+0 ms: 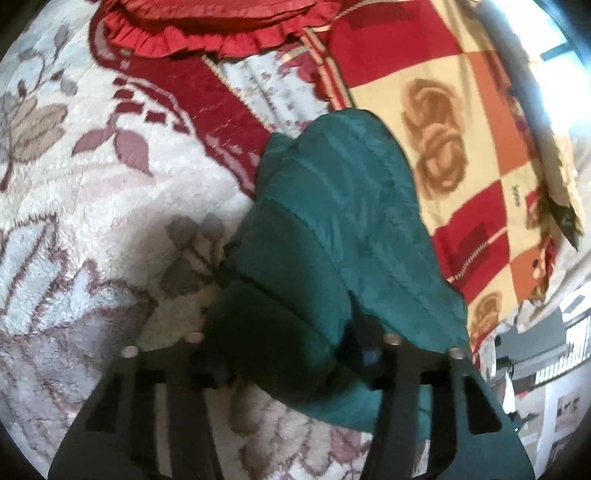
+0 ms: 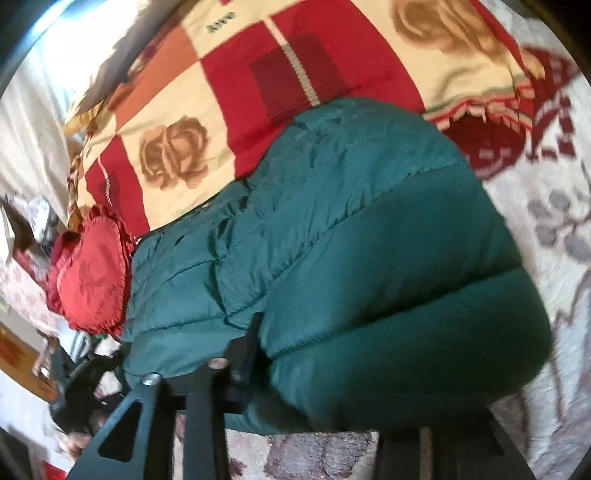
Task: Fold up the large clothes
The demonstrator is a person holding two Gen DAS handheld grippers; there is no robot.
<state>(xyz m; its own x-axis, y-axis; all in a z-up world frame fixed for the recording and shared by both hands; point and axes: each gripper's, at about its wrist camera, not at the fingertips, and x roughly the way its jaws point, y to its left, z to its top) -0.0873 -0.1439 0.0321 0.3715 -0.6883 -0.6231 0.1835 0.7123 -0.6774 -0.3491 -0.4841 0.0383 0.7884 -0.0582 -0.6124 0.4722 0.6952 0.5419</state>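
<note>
A dark green quilted puffer jacket [image 1: 332, 229] lies bunched on a bed. In the left wrist view my left gripper [image 1: 291, 362] has its black fingers on either side of a thick fold of the jacket, gripping it. In the right wrist view the same jacket [image 2: 351, 240] fills the middle, puffy and folded over. My right gripper [image 2: 325, 373] holds its near edge; the left finger [image 2: 243, 354] shows pressed against the fabric and the right finger is hidden under the jacket.
The bed is covered with a cream floral fleece blanket [image 1: 92, 221]. A red, orange and cream checked blanket [image 1: 461, 110] lies beyond the jacket. A red frilled cushion [image 1: 207, 26] sits at the back; a red heart cushion [image 2: 92, 273] shows at left.
</note>
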